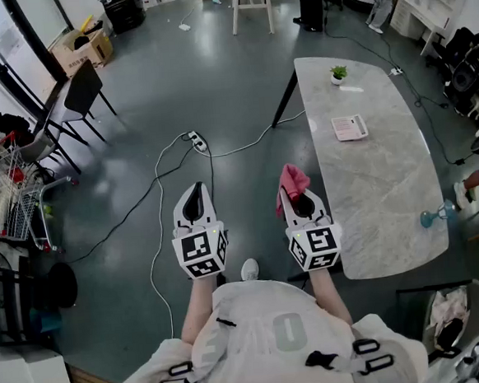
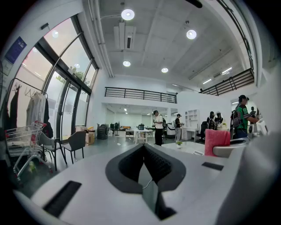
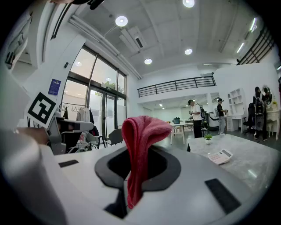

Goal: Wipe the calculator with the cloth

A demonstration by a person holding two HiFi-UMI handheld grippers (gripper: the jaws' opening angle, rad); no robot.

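Got the cloth (image 3: 139, 145) pinched in my right gripper (image 1: 304, 209), left gripper (image 1: 194, 204) closed on nothing. Calculator (image 1: 349, 127) over on the table (image 1: 390, 216), not wiped yet.

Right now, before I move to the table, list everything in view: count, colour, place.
table: one, grey marble, to the right
calculator: one, white and pink, on the table's far half
cloth: one, red, pinched in the right tool
potted plant: one, green in a white pot, table's far end
power strip: one, white with cable, floor ahead
chairs: two, black, far left
shopping cart: one, metal, left edge
left tool: one, white, shut, nothing in it
right tool: one, white, shut on the cloth
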